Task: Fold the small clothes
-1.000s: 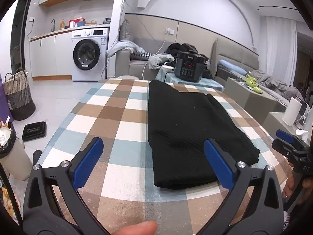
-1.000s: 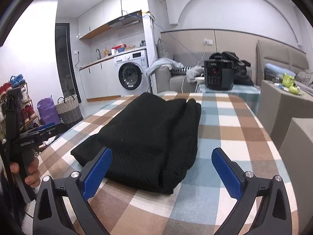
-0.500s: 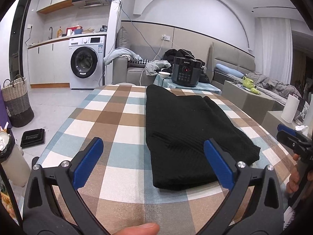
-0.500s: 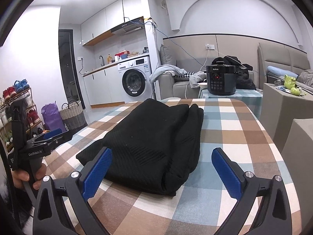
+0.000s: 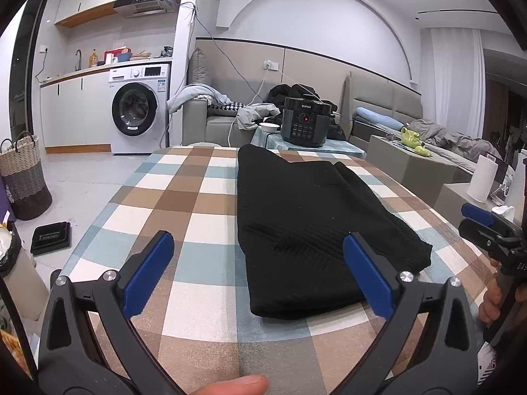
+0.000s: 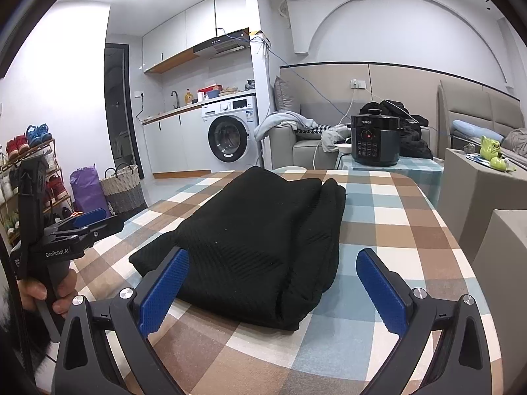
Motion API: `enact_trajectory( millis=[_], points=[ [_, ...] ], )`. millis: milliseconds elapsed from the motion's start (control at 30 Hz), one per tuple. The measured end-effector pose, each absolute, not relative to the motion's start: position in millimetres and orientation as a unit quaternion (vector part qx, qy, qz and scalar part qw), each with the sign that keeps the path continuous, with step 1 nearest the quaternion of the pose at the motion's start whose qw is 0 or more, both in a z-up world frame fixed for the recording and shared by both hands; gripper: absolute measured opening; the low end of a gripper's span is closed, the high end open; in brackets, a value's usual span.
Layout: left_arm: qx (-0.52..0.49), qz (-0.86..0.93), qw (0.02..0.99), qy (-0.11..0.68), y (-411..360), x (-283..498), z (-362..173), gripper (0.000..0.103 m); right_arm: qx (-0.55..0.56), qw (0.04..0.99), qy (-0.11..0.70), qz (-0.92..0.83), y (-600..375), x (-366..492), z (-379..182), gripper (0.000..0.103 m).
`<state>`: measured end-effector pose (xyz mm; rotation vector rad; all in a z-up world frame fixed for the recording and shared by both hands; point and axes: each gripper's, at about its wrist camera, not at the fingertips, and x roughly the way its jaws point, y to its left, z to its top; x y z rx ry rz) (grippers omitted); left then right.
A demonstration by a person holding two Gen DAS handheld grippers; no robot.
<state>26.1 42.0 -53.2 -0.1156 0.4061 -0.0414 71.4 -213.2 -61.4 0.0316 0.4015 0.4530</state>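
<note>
Both grippers I keep wide apart and empty: the left gripper hangs over the near edge of the table, and the right gripper the same on its side, and neither one touches the cloth. Between them lies the black garment, lengthwise down the middle of the checked tablecloth, its near end just in front of my blue pads.

As I judge it, the folding is already well advanced. The garment is a long narrow packet with straight sides, and along its right edge one layer is turned in over the body. What I think is left is to bring one short end over the other, once or twice, so it becomes a small bundle. For this I would need to take the near end with both tools.

From the left wrist I see the garment from above, almost its whole length, and the other tool in a hand at the right border. From the right wrist the view is lower: it shows the thickness of the near right corner, where the layers stack, and also the left tool in its hand, with a shoe rack behind it.
</note>
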Motion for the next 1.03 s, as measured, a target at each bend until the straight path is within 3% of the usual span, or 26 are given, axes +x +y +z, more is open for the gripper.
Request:
enact_trajectory(
  millis=[1033],
  points=[
    [-0.057,-0.021,0.978,0.201,41.5,25.8,-53.6,0.102,0.027,0.953,0.202,0.223,-217.3,75.6,-63.6,0.103]
  ],
)
